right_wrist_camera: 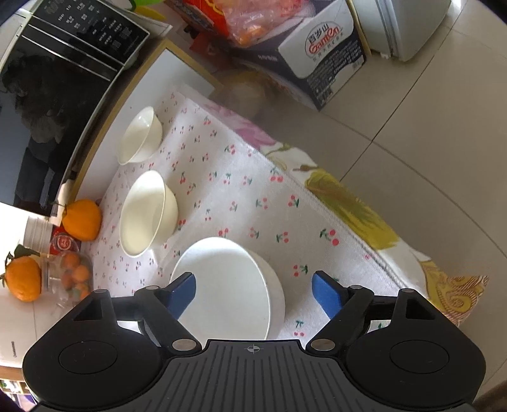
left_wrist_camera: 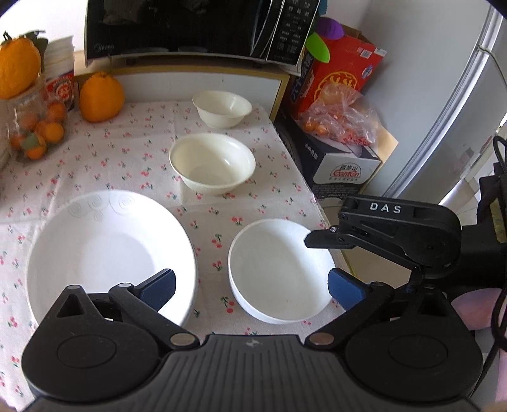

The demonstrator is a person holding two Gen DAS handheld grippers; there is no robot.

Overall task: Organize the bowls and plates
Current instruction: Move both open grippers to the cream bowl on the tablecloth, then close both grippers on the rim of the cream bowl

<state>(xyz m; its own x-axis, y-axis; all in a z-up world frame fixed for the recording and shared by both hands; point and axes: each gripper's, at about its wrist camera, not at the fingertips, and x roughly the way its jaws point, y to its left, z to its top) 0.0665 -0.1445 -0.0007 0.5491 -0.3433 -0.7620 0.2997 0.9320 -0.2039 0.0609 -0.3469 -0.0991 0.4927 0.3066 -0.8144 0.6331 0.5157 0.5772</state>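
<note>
Left claw (left_wrist_camera: 250, 286): wide open and holding nothing; its blue pads hang over the gap between the two plates, one pad above each inner rim.
Right claw (right_wrist_camera: 253, 293): also wide open and empty; it hangs above the small deep plate, and from the left wrist view its black tip shows over that plate's far right rim.
Small deep plate (left_wrist_camera: 280, 271): white, plain, near the right front edge of the worktop (left_wrist_camera: 126, 164).
Large plate (left_wrist_camera: 107, 253): white, with faint swirl relief on the far rim; it lies just beside the small one, not touching it.
Middle bowl (left_wrist_camera: 212, 166): cream, upright, behind the plates.
Far bowl (left_wrist_camera: 222, 108): cream, smaller, close to the back panel.
Cloth: white with a small cherry print, covering the worktop.
Around, left: big orange (left_wrist_camera: 100, 97), glass jar of small oranges (left_wrist_camera: 38, 126) with another orange on top, stack of paper cups (left_wrist_camera: 60, 73).
Around, back and right: black microwave (left_wrist_camera: 196, 28), red carton (left_wrist_camera: 342, 73), dark box with a bag of fruit (left_wrist_camera: 342, 123) on it, grey fridge (left_wrist_camera: 459, 104).
Hidden: near rims of both plates are covered by the left claw body; the jar is cut by the picture edge.
</note>
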